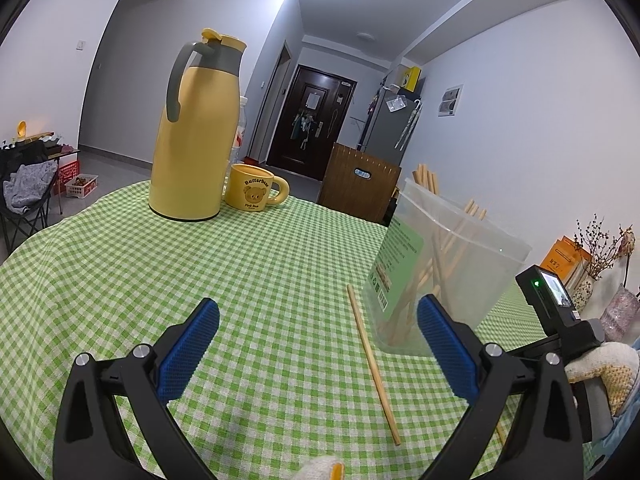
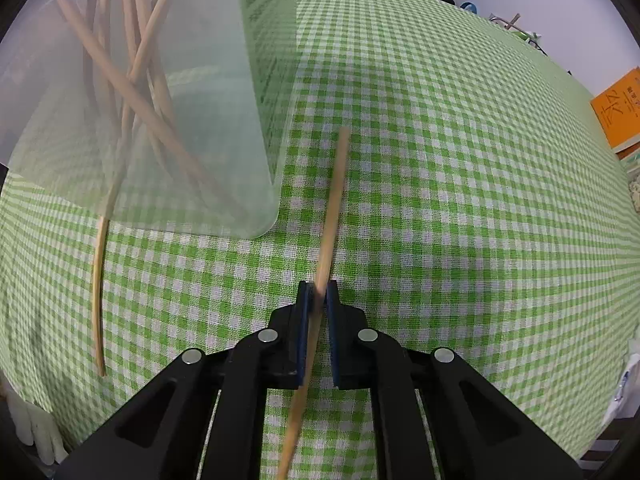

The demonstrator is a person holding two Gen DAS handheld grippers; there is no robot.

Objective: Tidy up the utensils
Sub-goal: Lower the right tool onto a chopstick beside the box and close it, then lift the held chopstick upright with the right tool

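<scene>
A clear plastic container with a green label holds several wooden chopsticks; it also fills the upper left of the right wrist view. One loose chopstick lies on the green checked cloth between my open left gripper's blue pads, left of the container. The same chopstick lies at the left in the right wrist view. My right gripper is shut on another chopstick, which it holds just right of the container, above the cloth.
A yellow thermos jug and a yellow bear mug stand at the far side of the table. A wooden box sits behind the table. Orange books lie at the right edge.
</scene>
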